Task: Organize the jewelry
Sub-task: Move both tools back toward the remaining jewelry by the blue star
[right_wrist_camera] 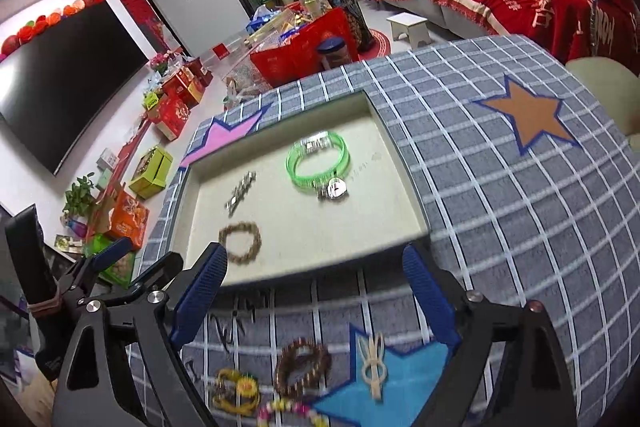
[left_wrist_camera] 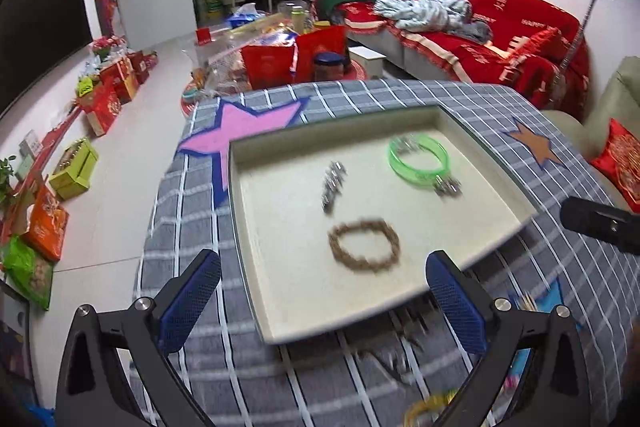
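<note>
A beige tray (left_wrist_camera: 256,227) (right_wrist_camera: 400,163) sits on the checked tablecloth. In it lie a brown bead bracelet (left_wrist_camera: 364,245) (right_wrist_camera: 240,241), a silver chain piece (left_wrist_camera: 332,185) (right_wrist_camera: 240,193), a green bangle (left_wrist_camera: 418,159) (right_wrist_camera: 318,163) and a silver watch (right_wrist_camera: 334,189). Outside the tray, near me, lie a dark brown bead bracelet (right_wrist_camera: 302,367), a yellow bracelet (right_wrist_camera: 236,389), a pink-yellow bead string (right_wrist_camera: 288,411), a cream hair clip (right_wrist_camera: 372,367) and dark hairpins (right_wrist_camera: 232,323). My left gripper (left_wrist_camera: 324,305) and right gripper (right_wrist_camera: 316,299) are both open and empty above the tray's near edge.
The left gripper (right_wrist_camera: 112,259) shows at the left of the right wrist view. The tablecloth has pink (left_wrist_camera: 240,131), brown (right_wrist_camera: 528,119) and blue (right_wrist_camera: 400,383) star patches. A red sofa (left_wrist_camera: 480,27) stands beyond the table, boxes and bags on the floor to the left.
</note>
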`<state>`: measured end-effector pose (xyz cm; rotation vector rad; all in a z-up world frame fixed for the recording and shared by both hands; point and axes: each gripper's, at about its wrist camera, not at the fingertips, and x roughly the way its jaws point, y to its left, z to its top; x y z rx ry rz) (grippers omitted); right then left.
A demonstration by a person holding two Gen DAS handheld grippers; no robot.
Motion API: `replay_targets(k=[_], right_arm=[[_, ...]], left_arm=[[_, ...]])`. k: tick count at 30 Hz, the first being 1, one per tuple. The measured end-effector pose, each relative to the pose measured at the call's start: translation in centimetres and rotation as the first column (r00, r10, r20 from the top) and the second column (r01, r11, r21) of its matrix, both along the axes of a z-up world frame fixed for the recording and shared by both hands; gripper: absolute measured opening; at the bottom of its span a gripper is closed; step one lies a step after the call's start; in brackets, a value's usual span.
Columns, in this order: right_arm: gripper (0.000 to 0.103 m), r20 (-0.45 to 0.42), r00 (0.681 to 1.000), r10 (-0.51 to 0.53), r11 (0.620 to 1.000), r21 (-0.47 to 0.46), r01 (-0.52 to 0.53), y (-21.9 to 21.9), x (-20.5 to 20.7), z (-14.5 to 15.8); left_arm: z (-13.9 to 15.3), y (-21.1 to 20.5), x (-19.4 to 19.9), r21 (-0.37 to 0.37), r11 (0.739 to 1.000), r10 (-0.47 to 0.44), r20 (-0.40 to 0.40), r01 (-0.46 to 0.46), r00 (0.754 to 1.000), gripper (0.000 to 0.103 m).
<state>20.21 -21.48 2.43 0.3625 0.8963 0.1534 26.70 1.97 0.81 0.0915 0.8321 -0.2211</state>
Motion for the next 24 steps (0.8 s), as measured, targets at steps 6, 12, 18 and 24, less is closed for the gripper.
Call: replay_targets(k=[6,12,18,24], right_arm=[[0.091,-0.075,0.997,-0.016,1.0,-0.015,0.015,-0.4,-3.4,-2.1],[0.091,-0.122,0.992,-0.015,0.998,-0.064,0.007,-0.5,-7.6,-4.1],[0.091,-0.149,0.989,-0.015,0.993,-0.122,-0.003,-0.5,-11.0,-5.4],[0.091,-0.171,0.985,-0.029,0.99,-0.138,0.005,-0.7,-13.4,-6.6]], left_arm=[[-1.0,0.5,-5.0,-0.012,1.0,-0.01,-0.043,0.009,0.999,0.103],[-2.8,0.8,-8.4,0.0,1.0,-0.028,-0.095,0.028,0.995,0.103],[-4.2,1.0,-10.6,0.018,0.999,-0.042,-0.121,0.044,0.992,0.103],[-4.9,1.3,-11.6,0.025,0.997,-0.064,-0.13,0.068,0.989,0.103]])
